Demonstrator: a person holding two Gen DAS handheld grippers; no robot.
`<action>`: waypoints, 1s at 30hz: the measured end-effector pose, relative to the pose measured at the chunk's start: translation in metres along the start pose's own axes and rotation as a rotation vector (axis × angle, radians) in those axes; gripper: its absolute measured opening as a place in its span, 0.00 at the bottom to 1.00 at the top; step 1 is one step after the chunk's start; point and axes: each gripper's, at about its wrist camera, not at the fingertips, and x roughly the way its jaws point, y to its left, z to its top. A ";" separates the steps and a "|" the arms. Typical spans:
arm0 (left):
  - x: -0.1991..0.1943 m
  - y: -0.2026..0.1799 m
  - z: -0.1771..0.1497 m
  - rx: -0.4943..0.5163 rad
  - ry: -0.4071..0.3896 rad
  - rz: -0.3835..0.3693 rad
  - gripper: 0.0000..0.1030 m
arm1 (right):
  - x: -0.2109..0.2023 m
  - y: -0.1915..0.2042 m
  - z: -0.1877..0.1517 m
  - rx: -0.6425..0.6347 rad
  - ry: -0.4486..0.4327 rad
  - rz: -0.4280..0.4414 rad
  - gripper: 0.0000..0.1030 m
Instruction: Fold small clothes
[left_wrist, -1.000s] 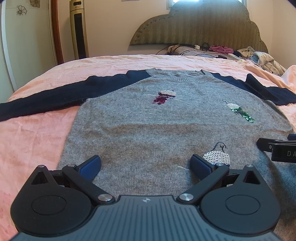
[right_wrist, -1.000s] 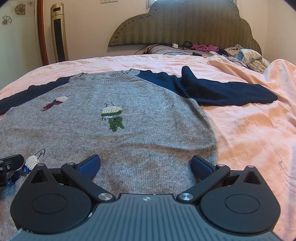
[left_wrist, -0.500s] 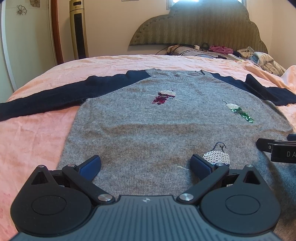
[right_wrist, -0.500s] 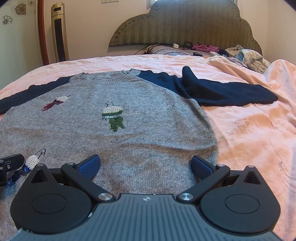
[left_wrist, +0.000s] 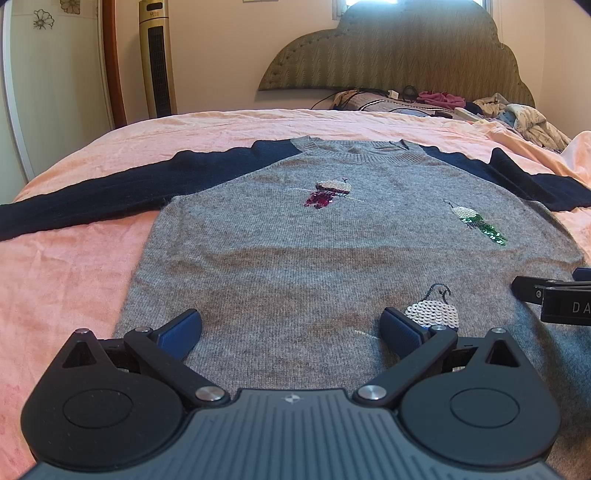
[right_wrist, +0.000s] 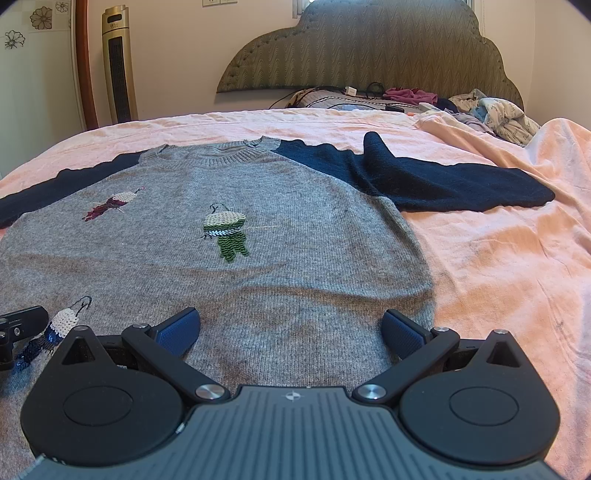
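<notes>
A small grey sweater with navy sleeves and sequin birds lies flat, front up, on a pink bedspread. It also shows in the right wrist view. Its left sleeve stretches out to the left; its right sleeve stretches right with a raised fold. My left gripper is open and empty over the sweater's lower hem, left half. My right gripper is open and empty over the lower hem near the right side edge. Part of the right gripper shows at the left view's right edge.
A padded headboard stands at the far end. A pile of clothes and cables lies by the pillows at the back right. A tower fan stands against the wall at the back left. Rumpled pink bedspread lies right of the sweater.
</notes>
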 end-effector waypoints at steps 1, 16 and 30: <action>0.000 0.000 0.000 0.000 0.000 0.000 1.00 | 0.000 0.000 0.000 0.000 0.000 0.000 1.00; -0.001 0.000 0.000 -0.006 -0.001 -0.007 1.00 | 0.002 -0.246 0.096 0.658 -0.261 0.252 1.00; -0.001 0.000 -0.001 -0.006 -0.001 -0.008 1.00 | 0.130 -0.362 0.061 1.074 -0.186 0.105 0.49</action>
